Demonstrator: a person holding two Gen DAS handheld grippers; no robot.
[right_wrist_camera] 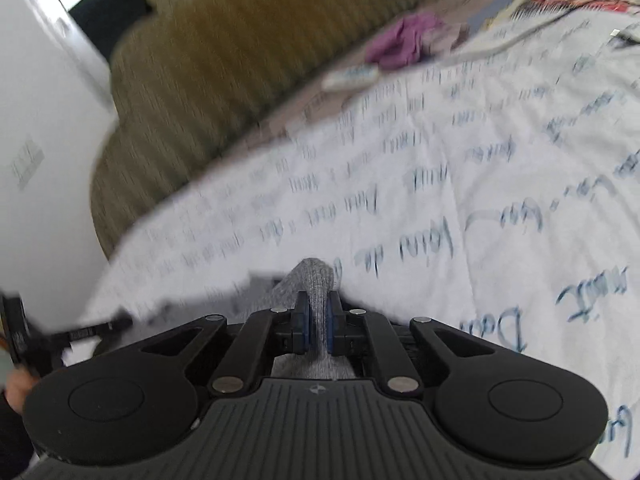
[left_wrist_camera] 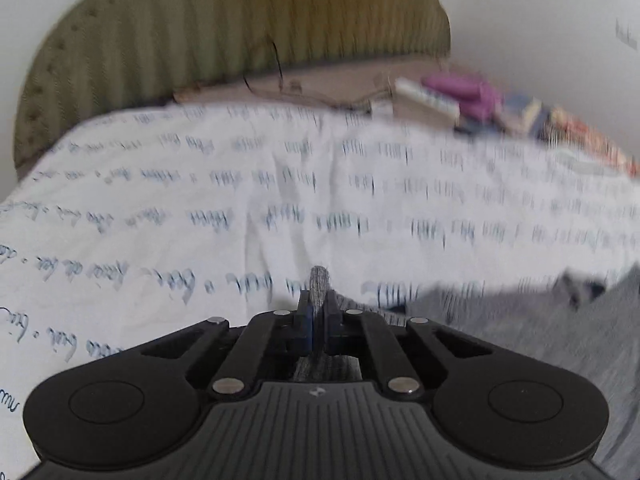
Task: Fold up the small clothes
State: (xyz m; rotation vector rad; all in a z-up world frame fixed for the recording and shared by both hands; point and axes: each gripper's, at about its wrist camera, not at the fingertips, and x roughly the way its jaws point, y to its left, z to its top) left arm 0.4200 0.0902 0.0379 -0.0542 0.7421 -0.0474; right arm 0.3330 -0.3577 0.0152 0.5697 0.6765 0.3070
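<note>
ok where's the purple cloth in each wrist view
Left wrist: purple cloth at upper right, past the white sheet's far edge.
Right wrist: purple cloth at top, right of centre, by the sheet's edge.
Shared landmark: the olive headboard lies to its left in both.

A home bedroom: a white bedspread printed with blue handwriting [left_wrist_camera: 240,184] covers a bed against an olive-green ribbed upholstered headboard [left_wrist_camera: 224,28], purple crumpled clothing [right_wrist_camera: 404,40] nearby.
</note>
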